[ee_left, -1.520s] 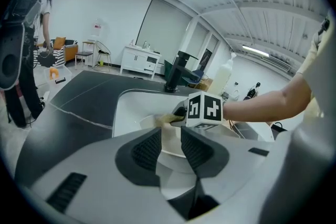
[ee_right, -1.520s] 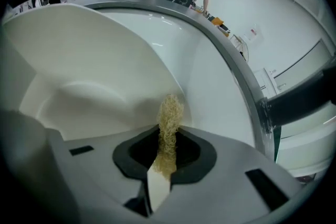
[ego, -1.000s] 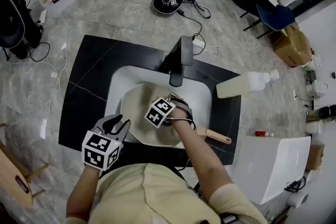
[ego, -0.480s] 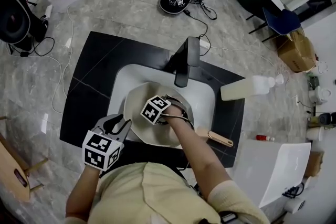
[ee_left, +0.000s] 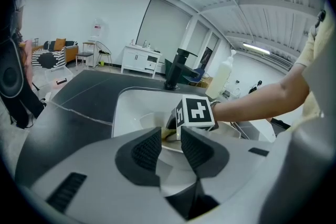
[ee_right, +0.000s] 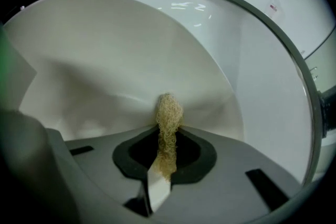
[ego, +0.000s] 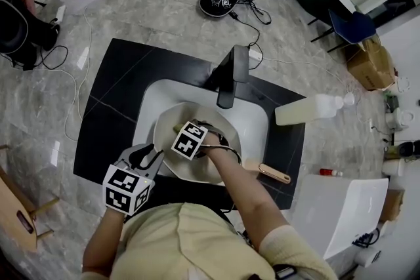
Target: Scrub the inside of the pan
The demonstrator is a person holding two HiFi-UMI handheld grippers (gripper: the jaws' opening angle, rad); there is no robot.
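Pan (ego: 200, 170) sits in white sink (ego: 147, 108), wooden handle (ego: 272, 172) pointing right | right gripper (ee_right: 167, 136) jaws clamped on yellow mesh scrubber (ee_right: 169, 113), tip pressed against pan's inner wall | left gripper (ee_left: 170, 147) jaws slightly apart, nothing between them, just beside pan's near rim
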